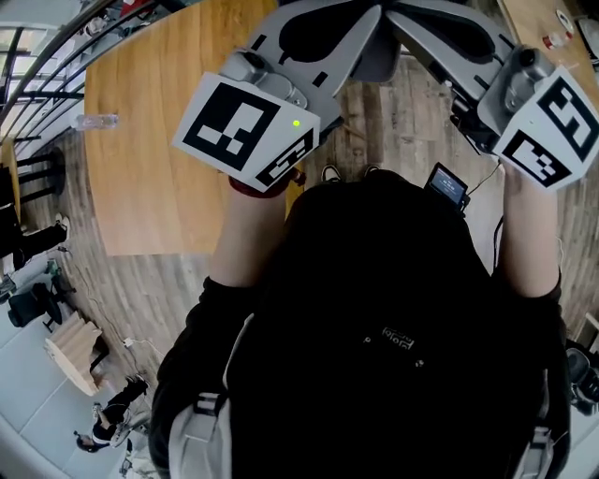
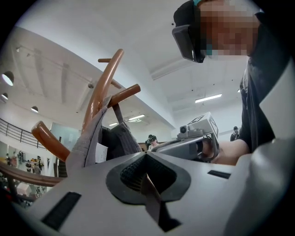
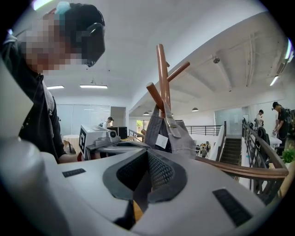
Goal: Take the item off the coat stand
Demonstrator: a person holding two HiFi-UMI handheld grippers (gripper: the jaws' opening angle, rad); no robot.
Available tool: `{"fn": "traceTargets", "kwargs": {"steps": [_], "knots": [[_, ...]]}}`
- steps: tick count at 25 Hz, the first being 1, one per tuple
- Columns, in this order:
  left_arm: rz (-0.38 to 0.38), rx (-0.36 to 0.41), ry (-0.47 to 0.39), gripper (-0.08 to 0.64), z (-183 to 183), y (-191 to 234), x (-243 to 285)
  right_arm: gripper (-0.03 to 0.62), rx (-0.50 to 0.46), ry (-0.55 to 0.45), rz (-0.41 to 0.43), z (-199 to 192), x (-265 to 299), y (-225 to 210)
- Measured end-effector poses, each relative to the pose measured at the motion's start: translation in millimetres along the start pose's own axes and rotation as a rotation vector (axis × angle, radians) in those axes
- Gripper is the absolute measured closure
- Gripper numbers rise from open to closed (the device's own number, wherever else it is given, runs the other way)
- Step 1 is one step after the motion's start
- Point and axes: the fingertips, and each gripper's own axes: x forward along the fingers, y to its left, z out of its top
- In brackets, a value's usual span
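Note:
A brown wooden coat stand (image 2: pixel 103 83) rises ahead of both grippers, its pegs (image 3: pixel 161 69) angled upward. A grey bag (image 3: pixel 177 136) with a white tag (image 3: pixel 161 141) hangs from the pegs by its strap (image 2: pixel 87 143). My left gripper (image 2: pixel 146 154) is shut, pointing level at the bag and a little short of it. My right gripper (image 3: pixel 148 152) is also shut, and I see nothing held between its jaws. In the head view both grippers are raised side by side, left (image 1: pixel 360 28) and right (image 1: pixel 412 23), tips nearly meeting. The bag and stand are out of the head view.
Below and to the left stands a wooden table (image 1: pixel 159 140) with a water bottle (image 1: pixel 94 121) at its edge. A curved wooden handrail (image 3: pixel 239 168) with a metal railing runs to the right of the stand. People stand in the background near the stairs.

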Motion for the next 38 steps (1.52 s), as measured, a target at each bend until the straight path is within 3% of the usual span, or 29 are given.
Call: {"fn": "traceTargets", "kwargs": {"steps": [8, 14, 16, 20, 25, 33, 38], "knots": [[0.065, 0.012, 0.033, 0.555, -10, 15, -6, 0.578, 0.018, -0.031, 0.099, -12, 14, -4], [0.09, 0.005, 0.007, 0.555, -4, 19, -15, 0.578, 0.016, -0.043, 0.083, -6, 18, -8], [0.077, 0.006, 0.012, 0.463, -7, 24, -21, 0.578, 0.017, -0.054, 0.066, -5, 22, -13], [0.065, 0.037, 0.019, 0.382, -10, 23, -36, 0.578, 0.011, -0.082, 0.045, -5, 18, -17], [0.046, -0.002, -0.033, 0.364, -3, 21, -61, 0.499, 0.021, -0.104, 0.043, -3, 15, -23], [0.141, -0.049, -0.005, 0.345, -20, 45, -89, 0.451, 0.011, -0.135, 0.005, 4, 6, -17], [0.132, -0.062, 0.012, 0.305, -32, 46, -75, 0.381, 0.007, -0.126, -0.045, -3, 3, -27]]}}
